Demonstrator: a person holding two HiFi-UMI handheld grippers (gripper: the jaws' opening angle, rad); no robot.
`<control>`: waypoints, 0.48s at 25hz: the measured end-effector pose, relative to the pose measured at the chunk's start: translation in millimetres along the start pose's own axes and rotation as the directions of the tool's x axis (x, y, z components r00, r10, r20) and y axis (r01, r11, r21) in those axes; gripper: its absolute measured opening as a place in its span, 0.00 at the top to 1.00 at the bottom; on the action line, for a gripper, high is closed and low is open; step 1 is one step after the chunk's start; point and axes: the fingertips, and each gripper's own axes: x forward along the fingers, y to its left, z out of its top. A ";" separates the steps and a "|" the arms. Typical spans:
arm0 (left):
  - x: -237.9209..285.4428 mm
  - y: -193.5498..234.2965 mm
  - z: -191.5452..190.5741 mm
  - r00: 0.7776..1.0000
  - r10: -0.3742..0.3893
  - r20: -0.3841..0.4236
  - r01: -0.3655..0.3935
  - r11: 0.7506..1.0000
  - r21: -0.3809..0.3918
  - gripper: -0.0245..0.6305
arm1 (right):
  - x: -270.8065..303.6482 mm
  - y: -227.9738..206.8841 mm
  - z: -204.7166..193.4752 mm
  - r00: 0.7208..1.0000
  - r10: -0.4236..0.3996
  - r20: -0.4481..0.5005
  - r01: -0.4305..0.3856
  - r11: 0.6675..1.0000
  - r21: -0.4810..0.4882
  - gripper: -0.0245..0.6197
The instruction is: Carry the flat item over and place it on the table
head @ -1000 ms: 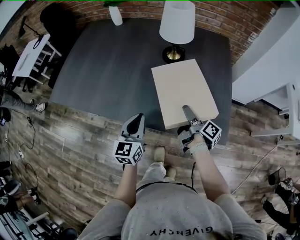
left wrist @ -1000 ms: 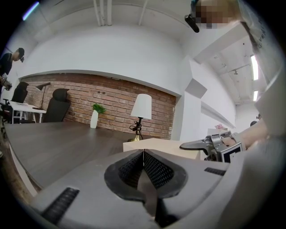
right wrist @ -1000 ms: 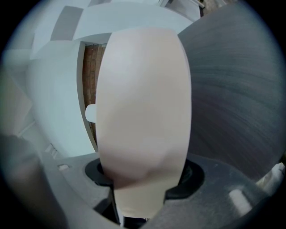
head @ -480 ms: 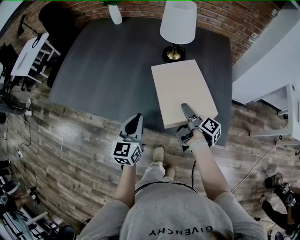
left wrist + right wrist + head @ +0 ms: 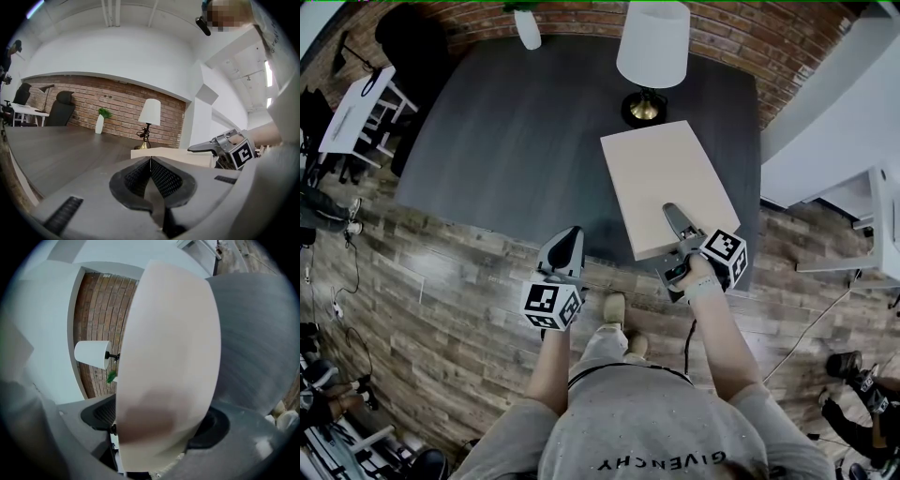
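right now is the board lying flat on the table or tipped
Flat, it seems: the board lies level on the table. The right gripper straddles its near edge, jaws opening.

The flat board (image 5: pixel 667 187) is a pale cream colour, and the table (image 5: pixel 525 131) under it is dark grey with faint streaks. The lamp (image 5: pixel 652 47) has a white shade and a gold foot, the wall (image 5: pixel 741 36) is red-brown brick, and the floor (image 5: pixel 441 300) is brown wood planks.
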 end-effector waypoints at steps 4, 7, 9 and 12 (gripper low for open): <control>0.1 -2.5 0.1 1.000 -0.005 0.001 0.005 1.000 -0.005 0.96 | -3.0 1.6 0.2 0.999 -0.037 -0.019 0.034 0.993 -0.110 0.21; -0.4 -2.2 -0.6 1.000 -0.005 0.002 0.005 1.000 -0.016 0.96 | -2.4 6.4 -7.1 0.997 -0.023 -0.077 0.010 0.986 -0.166 0.13; -0.4 -1.5 -1.7 1.000 -0.004 0.002 0.004 1.000 -0.021 0.96 | -2.0 10.9 -13.7 0.992 -0.002 -0.124 -0.023 0.980 -0.196 0.10; -0.4 -1.5 -3.1 1.000 -0.004 0.001 0.004 1.000 -0.025 0.96 | -2.0 17.5 -28.6 0.975 0.024 -0.220 -0.082 0.962 -0.261 0.06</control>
